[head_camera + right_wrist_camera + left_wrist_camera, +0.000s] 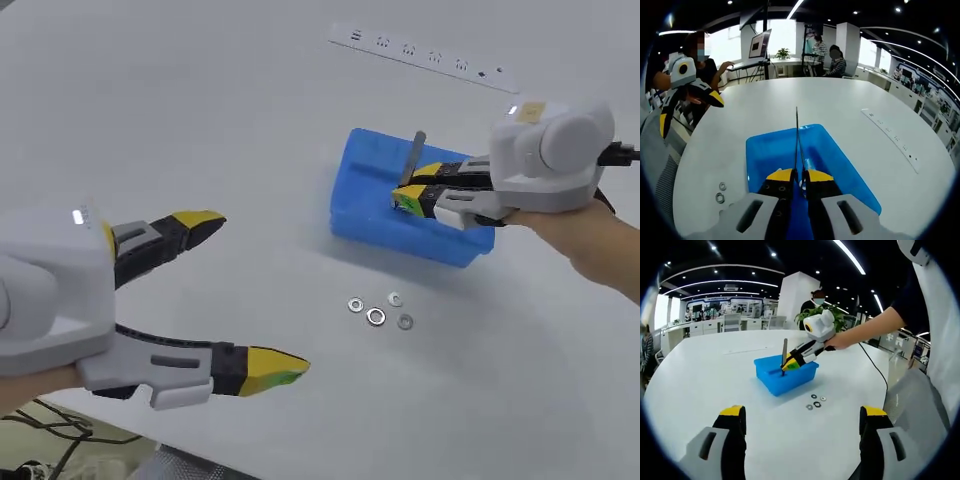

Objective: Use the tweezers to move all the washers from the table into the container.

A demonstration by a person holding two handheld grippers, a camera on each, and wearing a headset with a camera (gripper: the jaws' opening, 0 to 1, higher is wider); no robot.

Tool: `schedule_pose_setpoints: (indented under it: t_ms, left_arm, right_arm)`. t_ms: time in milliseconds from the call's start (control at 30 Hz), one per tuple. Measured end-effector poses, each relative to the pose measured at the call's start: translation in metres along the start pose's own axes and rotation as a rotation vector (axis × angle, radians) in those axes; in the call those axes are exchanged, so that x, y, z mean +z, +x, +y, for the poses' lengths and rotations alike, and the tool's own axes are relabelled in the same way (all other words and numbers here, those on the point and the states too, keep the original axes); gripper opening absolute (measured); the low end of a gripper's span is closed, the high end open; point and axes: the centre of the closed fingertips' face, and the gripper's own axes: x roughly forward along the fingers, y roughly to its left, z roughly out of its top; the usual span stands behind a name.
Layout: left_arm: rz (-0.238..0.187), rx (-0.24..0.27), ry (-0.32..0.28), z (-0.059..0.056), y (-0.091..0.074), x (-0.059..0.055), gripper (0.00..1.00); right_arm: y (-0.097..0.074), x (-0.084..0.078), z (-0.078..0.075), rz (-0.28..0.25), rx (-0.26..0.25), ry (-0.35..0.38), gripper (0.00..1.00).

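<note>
Washers (376,316), four in number, lie in a loose cluster on the table (200,100) just in front of the blue container (360,215); none can be made out inside it, so the transfer is judged not yet under way, with all four left to move. Right gripper (402,200) hangs over the container, jaws closed on the tweezers (413,158), which point forward over the container with no washer seen at the tips. Left gripper (255,295) hovers well apart to the left, jaws wide and empty. Power strip (420,55) beyond bears marks too small to read; no other writing is legible
</note>
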Motion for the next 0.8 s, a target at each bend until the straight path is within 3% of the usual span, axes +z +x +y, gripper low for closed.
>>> schedule_pose_setpoints:
  t_ms: [233,400,500,600,733,800]
  left_arm:
    - [-0.003,0.016,-0.006,0.002,-0.003,-0.001,1.0]
    - [-0.016,0.011,0.003,0.008,0.004,0.008,0.99]
    - [-0.057,0.007,0.051,0.019,0.02,0.03,0.99]
    - [-0.089,0.011,0.061,0.031,0.041,0.049,0.99]
    - [-0.146,-0.03,0.074,0.035,0.07,0.08,0.97]
    - [-0.14,-0.043,0.117,0.035,0.085,0.09,0.95]
  right_arm:
    - [-0.007,0.011,-0.001,-0.029,-0.016,0.0,0.11]
    - [-0.015,0.017,0.004,-0.038,-0.008,-0.015,0.1]
    - [-0.019,0.014,0.011,-0.014,0.01,-0.055,0.1]
    - [-0.022,0.012,0.012,0.003,0.007,-0.069,0.1]
    - [-0.028,0.015,0.009,-0.004,0.0,-0.078,0.1]
    - [-0.03,0.017,0.009,-0.011,-0.002,-0.078,0.1]
